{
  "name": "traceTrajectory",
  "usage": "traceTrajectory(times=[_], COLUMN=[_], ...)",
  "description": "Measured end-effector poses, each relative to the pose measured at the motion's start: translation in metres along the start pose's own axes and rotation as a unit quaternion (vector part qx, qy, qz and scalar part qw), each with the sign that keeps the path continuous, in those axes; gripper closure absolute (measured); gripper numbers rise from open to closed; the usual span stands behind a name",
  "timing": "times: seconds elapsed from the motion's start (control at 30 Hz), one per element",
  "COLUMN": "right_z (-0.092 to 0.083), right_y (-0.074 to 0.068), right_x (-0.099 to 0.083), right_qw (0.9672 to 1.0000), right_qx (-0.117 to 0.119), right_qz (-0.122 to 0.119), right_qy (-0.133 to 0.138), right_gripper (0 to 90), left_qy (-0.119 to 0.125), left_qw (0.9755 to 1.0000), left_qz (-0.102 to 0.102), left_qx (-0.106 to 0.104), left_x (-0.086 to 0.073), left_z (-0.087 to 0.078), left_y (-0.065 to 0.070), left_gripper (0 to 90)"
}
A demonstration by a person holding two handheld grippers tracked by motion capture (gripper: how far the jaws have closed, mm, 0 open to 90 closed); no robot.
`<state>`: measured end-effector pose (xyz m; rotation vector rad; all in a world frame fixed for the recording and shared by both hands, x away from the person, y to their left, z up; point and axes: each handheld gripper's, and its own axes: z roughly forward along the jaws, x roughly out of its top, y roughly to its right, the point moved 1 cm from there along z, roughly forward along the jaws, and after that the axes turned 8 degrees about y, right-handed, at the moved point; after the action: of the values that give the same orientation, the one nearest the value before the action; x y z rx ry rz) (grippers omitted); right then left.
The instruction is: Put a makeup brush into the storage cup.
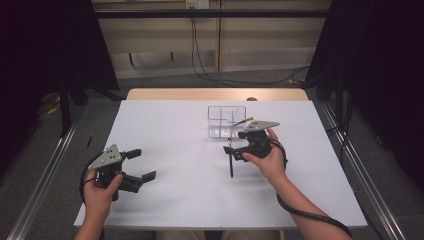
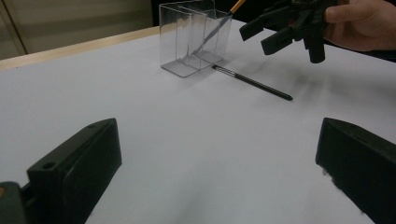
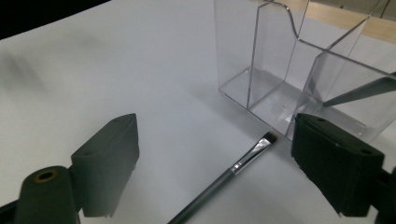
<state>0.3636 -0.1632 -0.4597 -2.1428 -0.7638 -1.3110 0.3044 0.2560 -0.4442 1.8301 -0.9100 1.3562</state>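
Hovering right gripper (image 1: 231, 150) over brush (image 1: 230, 162)

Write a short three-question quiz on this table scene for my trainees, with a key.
1. True or false: the brush lying on the table is clamped by the right gripper.
2. What stands inside the clear organizer?
A. a spoon
B. an orange-tipped brush
C. nothing
3. Fill in: the left gripper holds ____.

Key:
1. False; it lies loose between open jaws.
2. B; it leans in one compartment.
3. Nothing; its jaws stand open over bare table.
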Motion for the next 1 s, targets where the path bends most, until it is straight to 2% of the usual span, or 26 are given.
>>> traceTrajectory(times=[0.27, 0.47, 0.6, 1.0], right_z=[0.004, 0.007, 0.009, 0.022], right_y=[-0.001, -0.002, -0.002, -0.007], right_x=[0.000, -0.001, -0.001, -0.002], right_qw=[0.9989, 0.9981, 0.9961, 0.9900], right_qx=[-0.011, -0.021, -0.030, -0.047], right_qz=[0.004, 0.004, 0.019, 0.004], right_qy=[-0.045, -0.058, -0.081, -0.133], right_gripper=[18.2, 22.7, 26.2, 37.3], left_qy=[0.000, -0.001, -0.001, 0.000], left_qw=[1.0000, 1.0000, 1.0000, 1.0000], left_qz=[-0.001, 0.000, 0.000, -0.002], left_qx=[-0.005, -0.005, -0.005, -0.006], left_x=[0.000, 0.000, 0.000, 0.000], left_z=[0.000, 0.000, 0.000, 0.000], left_y=[0.000, 0.000, 0.000, 0.000], left_gripper=[0.3, 0.4, 0.4, 0.4])
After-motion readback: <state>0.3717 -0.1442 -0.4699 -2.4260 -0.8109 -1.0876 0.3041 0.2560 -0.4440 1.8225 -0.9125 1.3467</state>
